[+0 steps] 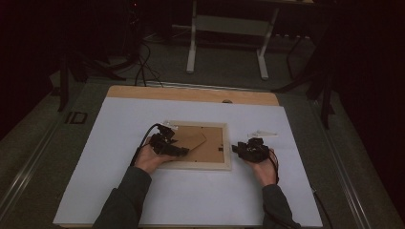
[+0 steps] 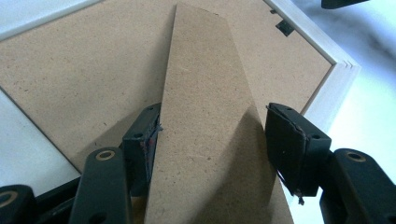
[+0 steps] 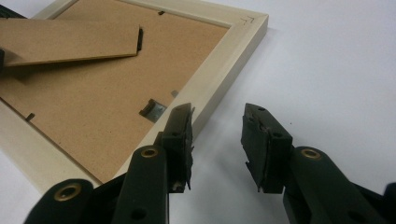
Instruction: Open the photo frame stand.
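On the white table top a picture frame lies face down, its brown backing board turned up inside a pale wooden border. At the frame's left side the left gripper straddles the fold-out stand, a long tapering strip of brown board raised off the backing; its jaws are spread about as wide as the strip, one pad touching or nearly touching the strip's left edge, the other standing just clear of the right edge, so the strip is bracketed rather than pinched. In the high view that gripper sits over the frame's left part, held by the person's left hand. The right gripper is released and holds nothing: its jaws stand apart, one over the frame's outer border, the other over bare table just beside it. A small metal tab sits on the backing near that jaw. In the high view the right gripper rests just off the frame's right edge in the right hand. A small white object, too blurred to identify, lies beyond it on the table, and a white stand's legs rise on the floor behind.
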